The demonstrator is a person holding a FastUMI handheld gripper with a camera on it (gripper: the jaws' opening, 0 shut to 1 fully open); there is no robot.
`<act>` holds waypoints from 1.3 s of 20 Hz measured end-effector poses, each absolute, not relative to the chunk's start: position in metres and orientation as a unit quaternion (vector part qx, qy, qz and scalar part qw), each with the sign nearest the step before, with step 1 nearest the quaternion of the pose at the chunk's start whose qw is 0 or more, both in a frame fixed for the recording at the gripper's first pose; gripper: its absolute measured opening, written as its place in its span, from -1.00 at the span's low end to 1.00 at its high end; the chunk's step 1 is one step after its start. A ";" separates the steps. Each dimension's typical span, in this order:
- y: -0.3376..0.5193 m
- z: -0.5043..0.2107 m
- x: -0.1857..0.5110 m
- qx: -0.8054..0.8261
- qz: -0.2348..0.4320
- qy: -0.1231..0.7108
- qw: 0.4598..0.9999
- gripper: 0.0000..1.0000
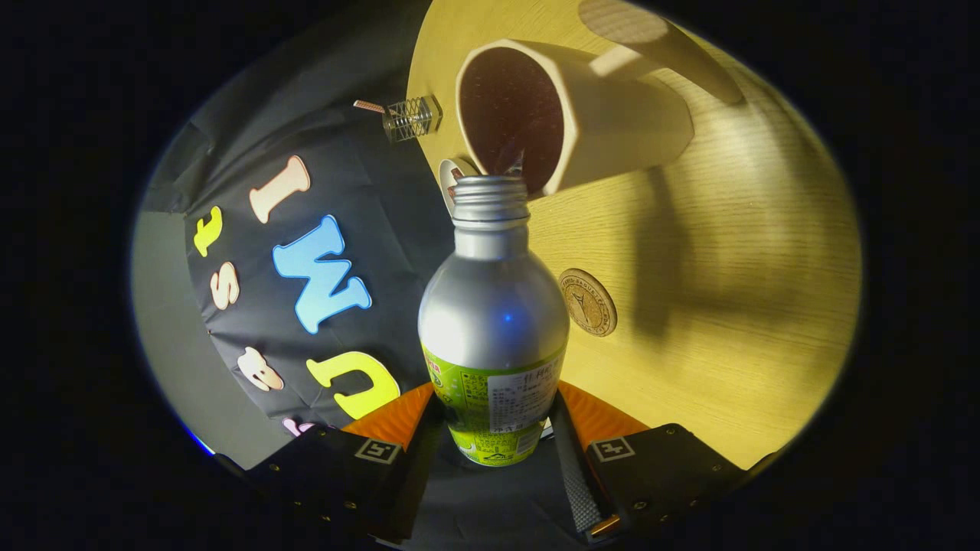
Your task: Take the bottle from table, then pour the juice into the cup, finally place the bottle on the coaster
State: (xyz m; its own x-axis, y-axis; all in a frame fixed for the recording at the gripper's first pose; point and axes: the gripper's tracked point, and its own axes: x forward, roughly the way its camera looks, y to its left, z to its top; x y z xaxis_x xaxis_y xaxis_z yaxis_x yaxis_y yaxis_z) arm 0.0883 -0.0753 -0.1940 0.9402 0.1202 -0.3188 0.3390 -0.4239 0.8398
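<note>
We see a small clear holder (412, 118) at the table's (735, 252) edge. Next, our gripper (494, 428) squeezes the silver bottle (494, 306) from both sides, with its open mouth tipped right at the cup (566, 115). Further right, the round coaster (587, 301) lies flat on the wood, near the bottle.

Dim, warm light — fisheye-bent edges
</note>
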 end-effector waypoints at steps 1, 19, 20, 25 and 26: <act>-0.075 -0.194 0.090 0.839 -0.105 0.136 0.516 0.50; -0.072 -0.184 0.092 0.876 -0.107 0.117 0.455 0.50; -0.072 -0.185 0.092 0.878 -0.107 0.117 0.452 0.50; -0.067 -0.182 0.096 0.884 -0.106 0.115 0.440 0.50; -0.066 -0.181 0.096 0.886 -0.106 0.117 0.437 0.49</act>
State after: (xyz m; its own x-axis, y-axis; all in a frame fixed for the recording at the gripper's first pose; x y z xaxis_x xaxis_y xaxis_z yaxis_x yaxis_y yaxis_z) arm 0.0964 -0.0661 -0.1808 0.9503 0.1146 -0.2894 0.2994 -0.5912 0.7489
